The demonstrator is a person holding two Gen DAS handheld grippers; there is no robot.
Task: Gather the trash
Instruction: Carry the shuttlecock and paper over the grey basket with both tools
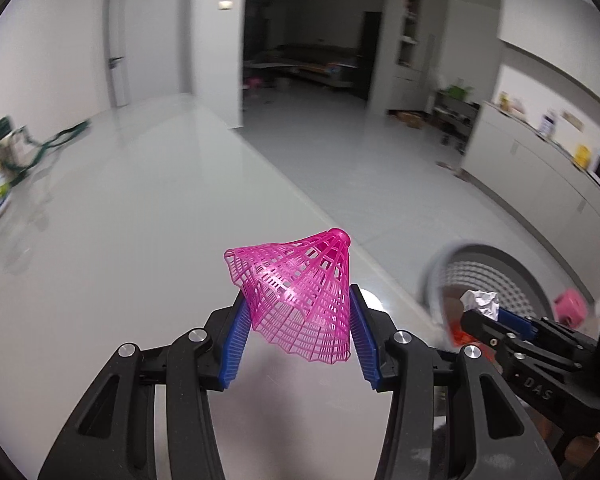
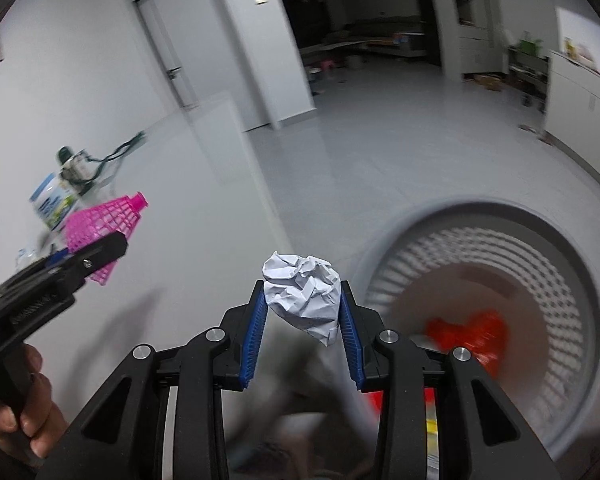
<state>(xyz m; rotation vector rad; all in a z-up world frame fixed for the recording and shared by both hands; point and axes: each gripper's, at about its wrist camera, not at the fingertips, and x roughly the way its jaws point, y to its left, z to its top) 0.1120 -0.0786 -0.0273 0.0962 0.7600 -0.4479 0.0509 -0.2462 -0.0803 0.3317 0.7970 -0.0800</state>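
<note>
Left wrist view: left gripper (image 1: 298, 312) clamps a pink shuttlecock (image 1: 296, 296) at centre; right gripper (image 2: 302, 312) pinches crumpled paper (image 2: 302, 294) beside the basket (image 2: 580, 240) at lower right.

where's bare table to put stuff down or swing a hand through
Bare white table runs ahead of the left hand-held gripper and its shuttlecock, out to the far edge. The left end is crowded with a can and a green cord. Right of the paper ball sits the bin.

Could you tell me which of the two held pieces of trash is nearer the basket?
The crumpled white paper in the right gripper, beside the basket; the pink shuttlecock is farther left.
</note>
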